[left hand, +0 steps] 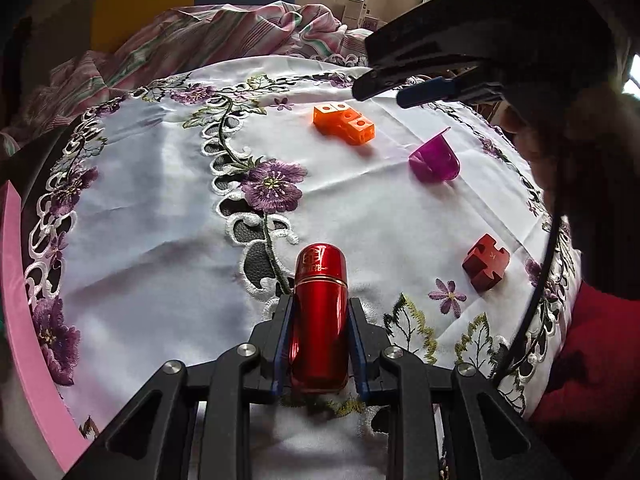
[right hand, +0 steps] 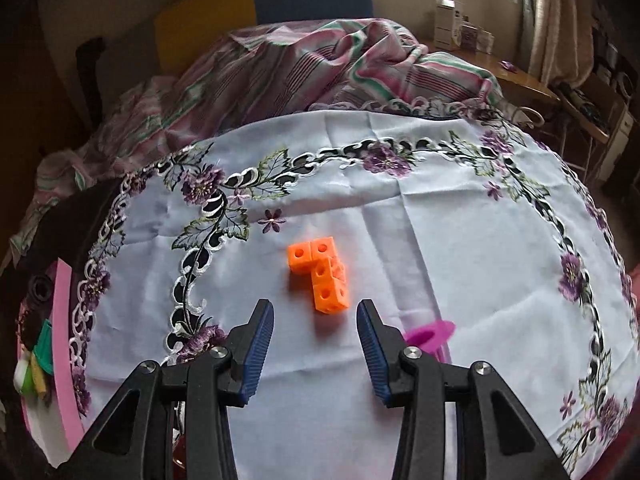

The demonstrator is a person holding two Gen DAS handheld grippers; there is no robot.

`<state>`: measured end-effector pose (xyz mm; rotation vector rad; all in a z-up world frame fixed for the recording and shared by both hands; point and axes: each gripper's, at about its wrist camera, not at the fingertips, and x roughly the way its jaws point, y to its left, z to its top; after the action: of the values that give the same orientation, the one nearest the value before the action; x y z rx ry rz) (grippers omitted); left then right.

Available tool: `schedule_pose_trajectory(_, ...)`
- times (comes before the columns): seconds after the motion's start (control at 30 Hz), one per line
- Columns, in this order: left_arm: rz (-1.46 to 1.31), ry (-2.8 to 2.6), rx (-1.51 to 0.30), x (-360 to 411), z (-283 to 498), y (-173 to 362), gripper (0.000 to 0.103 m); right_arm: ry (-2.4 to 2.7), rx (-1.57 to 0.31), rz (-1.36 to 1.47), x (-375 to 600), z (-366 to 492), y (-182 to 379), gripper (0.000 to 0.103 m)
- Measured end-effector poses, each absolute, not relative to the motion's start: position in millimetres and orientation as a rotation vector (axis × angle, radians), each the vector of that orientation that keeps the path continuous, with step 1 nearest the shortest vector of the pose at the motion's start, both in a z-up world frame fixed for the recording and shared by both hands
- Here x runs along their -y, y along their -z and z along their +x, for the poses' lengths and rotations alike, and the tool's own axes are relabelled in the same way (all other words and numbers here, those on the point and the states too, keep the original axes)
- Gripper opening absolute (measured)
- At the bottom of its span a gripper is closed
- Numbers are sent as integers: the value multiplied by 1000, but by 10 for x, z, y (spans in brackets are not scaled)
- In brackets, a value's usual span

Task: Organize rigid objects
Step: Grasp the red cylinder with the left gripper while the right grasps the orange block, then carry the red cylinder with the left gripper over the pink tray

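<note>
My left gripper (left hand: 320, 312) is shut on a shiny red metal canister (left hand: 319, 316) with gold lettering, held just above the embroidered white tablecloth (left hand: 160, 220). An orange block piece (left hand: 345, 123) made of joined cubes lies farther back, a purple plastic cup (left hand: 435, 160) lies on its side to its right, and a dark red puzzle block (left hand: 485, 262) sits near the right edge. My right gripper (left hand: 384, 90) hovers above the orange piece. In the right wrist view that gripper (right hand: 315, 310) is open, with the orange block piece (right hand: 322, 274) just ahead of its fingertips and the purple cup (right hand: 430, 336) beside its right finger.
A pink tray rim (left hand: 24, 300) runs along the table's left edge and shows again as the pink tray rim (right hand: 64, 340) with small items inside. Crumpled striped fabric (right hand: 320, 68) is heaped behind the tablecloth. A person's red sleeve (left hand: 592, 360) is at the right.
</note>
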<state>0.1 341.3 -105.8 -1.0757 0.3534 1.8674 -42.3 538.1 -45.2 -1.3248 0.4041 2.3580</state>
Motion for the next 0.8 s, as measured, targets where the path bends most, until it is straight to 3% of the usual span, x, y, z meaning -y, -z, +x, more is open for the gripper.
schedule_pose_trajectory(0.2,-1081,-1858,-332,-3395,-16,1059,26,-2254,-258,-1551,-5507,-855,804,43)
schedule_pose_trajectory(0.23,-1081,-1858,-331,-3394,-15,1060,26,-2238,-251,-1577,-5519,-882,872,40)
schedule_pose_trajectory(0.27,-1080,-1857,-329,-3393,-15,1060,26,-2216,-237,-1592,-5525,-895,925,18)
schedule_pose_trajectory(0.57,-1063,-1864,-325,-3380,-4,1067,26,-2382,-271,-1534,-5090,-475,682,19)
schedule_pose_trajectory(0.8,-1111,-1881,-308,-3323,-19,972,26,-2395,-346,-1586,-4780,-116,938,19)
